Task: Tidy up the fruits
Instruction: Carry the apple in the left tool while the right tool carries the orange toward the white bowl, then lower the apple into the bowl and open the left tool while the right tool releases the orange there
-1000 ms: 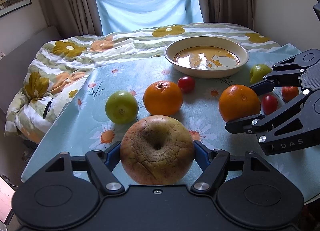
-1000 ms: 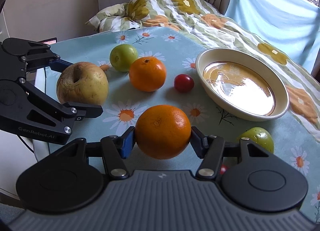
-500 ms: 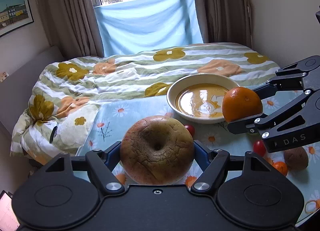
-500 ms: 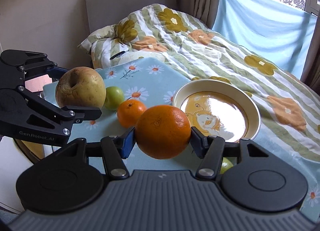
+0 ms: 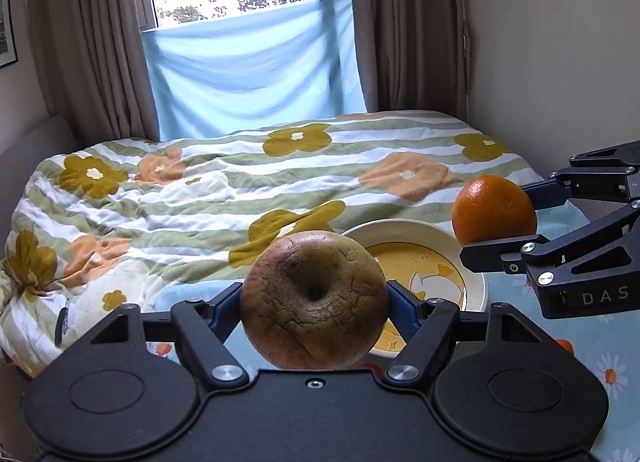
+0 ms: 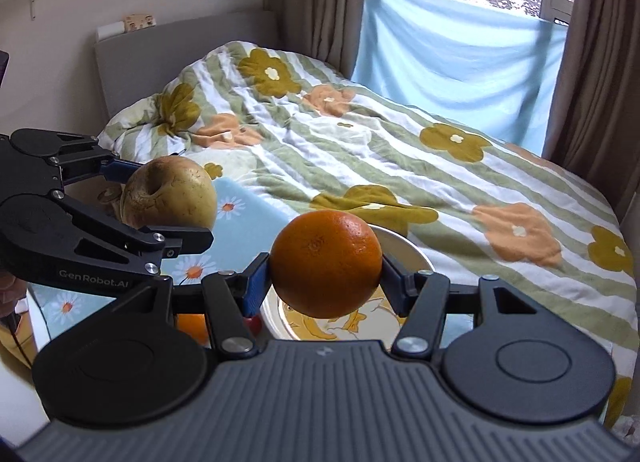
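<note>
The left tool (image 5: pixel 314 302) pinches a large russet apple (image 5: pixel 314 300) between its blue pads, stem hollow facing the camera. The right tool (image 6: pixel 326 268) pinches an orange (image 6: pixel 326 262) the same way. Both fruits hang in the air above the table (image 5: pixel 612 346), clear of its daisy-print cloth.

In the left wrist view the bowl (image 5: pixel 472 262), cream with a yellow picture inside, sits just behind the apple toward 1 o'clock, and the orange hangs at 2 o'clock, above the bowl's far rim. In the right wrist view the bowl (image 6: pixel 412 254) lies directly under and behind the orange, with the apple at 10 o'clock.

Risks, as I judge them: both fruits are round and held only at two small contact patches, so a jolt or a quick roll of the wrist could let either one slip. Dropped from this height, a fruit could bounce out of the shallow bowl and roll. If both tools go to the bowl together, their fingers may knock at the rim.

The table's far edge runs close behind the bowl, with the bed (image 5: pixel 240 190) beyond it; a runaway fruit would likely land on the quilt. Another orange (image 6: pixel 192 328) and a small red fruit (image 6: pixel 252 324) lie at 7 o'clock under the right tool, so room there is tight. The air above the bowl is open.
</note>
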`<state>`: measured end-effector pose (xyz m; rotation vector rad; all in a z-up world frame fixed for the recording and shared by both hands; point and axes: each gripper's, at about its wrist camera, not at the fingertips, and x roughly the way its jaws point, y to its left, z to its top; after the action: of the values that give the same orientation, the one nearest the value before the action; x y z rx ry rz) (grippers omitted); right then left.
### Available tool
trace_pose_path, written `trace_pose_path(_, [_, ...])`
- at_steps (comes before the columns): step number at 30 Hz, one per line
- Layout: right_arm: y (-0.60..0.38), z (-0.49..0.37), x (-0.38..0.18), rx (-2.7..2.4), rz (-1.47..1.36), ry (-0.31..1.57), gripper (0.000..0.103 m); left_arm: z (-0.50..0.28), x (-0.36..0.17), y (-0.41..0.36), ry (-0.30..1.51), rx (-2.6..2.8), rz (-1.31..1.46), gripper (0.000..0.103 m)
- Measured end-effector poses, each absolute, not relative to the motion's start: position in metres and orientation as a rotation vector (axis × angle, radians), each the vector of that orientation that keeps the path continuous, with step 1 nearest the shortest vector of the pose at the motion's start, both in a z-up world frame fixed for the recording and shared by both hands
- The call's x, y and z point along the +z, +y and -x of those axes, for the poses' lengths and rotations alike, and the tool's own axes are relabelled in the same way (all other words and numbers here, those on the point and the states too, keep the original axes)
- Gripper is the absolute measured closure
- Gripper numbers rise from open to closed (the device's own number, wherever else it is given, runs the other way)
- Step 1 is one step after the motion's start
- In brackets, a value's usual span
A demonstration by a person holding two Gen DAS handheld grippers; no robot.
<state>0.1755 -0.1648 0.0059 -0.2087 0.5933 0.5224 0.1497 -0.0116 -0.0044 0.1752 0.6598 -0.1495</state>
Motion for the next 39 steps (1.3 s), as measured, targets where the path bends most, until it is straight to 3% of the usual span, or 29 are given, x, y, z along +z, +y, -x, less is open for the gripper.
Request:
trace_pose_path(20, [-0.183,-0.269,-0.038,0.22,0.045,0.724,0.03,-0.289,-0.068,-0.044,0.799,-0.451,-0.307,0.025])
trace_pose_path(39, [-0.204,-0.284,-0.055,0.109,-0.008,0.776,0.03,-0.328,-0.104,-0.08,0.862,-0.489,-0.356,0.023])
